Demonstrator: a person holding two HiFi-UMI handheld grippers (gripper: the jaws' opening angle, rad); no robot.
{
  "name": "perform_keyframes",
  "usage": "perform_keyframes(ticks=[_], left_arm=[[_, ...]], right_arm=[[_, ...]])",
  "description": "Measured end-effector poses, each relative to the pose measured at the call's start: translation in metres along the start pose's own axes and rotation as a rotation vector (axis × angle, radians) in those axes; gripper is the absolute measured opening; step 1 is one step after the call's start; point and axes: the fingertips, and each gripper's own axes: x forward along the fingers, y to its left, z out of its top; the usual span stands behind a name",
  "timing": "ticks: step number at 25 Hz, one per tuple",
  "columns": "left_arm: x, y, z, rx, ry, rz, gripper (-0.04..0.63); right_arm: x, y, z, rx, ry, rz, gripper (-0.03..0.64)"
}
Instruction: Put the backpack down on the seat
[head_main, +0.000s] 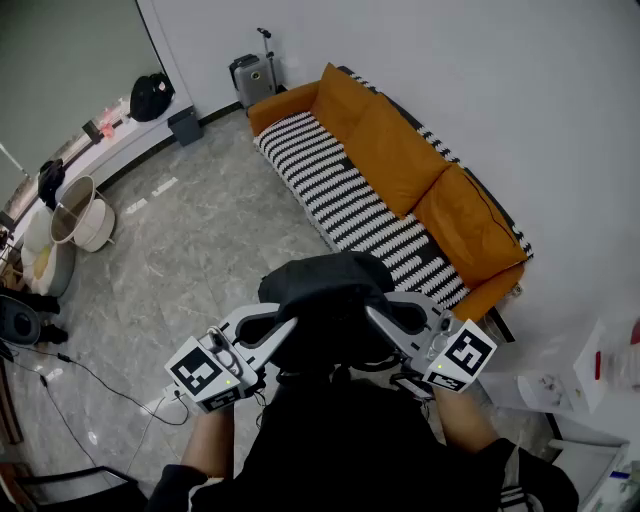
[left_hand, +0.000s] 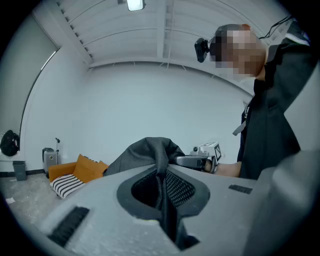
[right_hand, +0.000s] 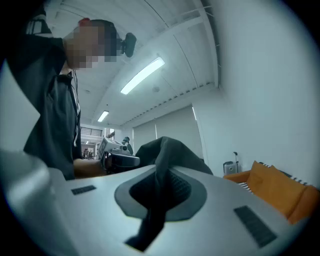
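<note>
Currently the left gripper (head_main: 283, 328) is clamped on a fold of the black backpack (head_main: 330, 290), which hangs before the person's chest, over the floor and short of the seat's front edge. The right gripper (head_main: 380, 318) pinches the fabric on the other side likewise. Carry it level with both grips firm, lower it onto the middle of the striped seat (head_main: 335, 195), and release only once it rests.

The left gripper (left_hand: 163, 176) pinches dark fabric of the backpack (left_hand: 142, 154) between its jaws. Beyond the backpack the right gripper (left_hand: 204, 156) shows, and an orange sofa (left_hand: 82, 170) stands at the left.
</note>
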Motion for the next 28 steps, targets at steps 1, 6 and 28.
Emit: perform_keyframes(ticks=[1,6,28], left_arm=[[0.0,-0.001,0.0,-0.001,-0.005,-0.002,0.034],[-0.001,-0.001,-0.005,0.004,-0.01,-0.001,0.034],[0.001,0.005,-0.011,-0.035,-0.018,0.031,0.034]], right_arm=[[0.0,0.001,-0.001,-0.004,0.0,0.003,0.028],[0.001,0.0,-0.007,-0.004,-0.003,0.013,0.028],[0.004,-0.006,-0.012,0.081,-0.005,0.008,0.028]])
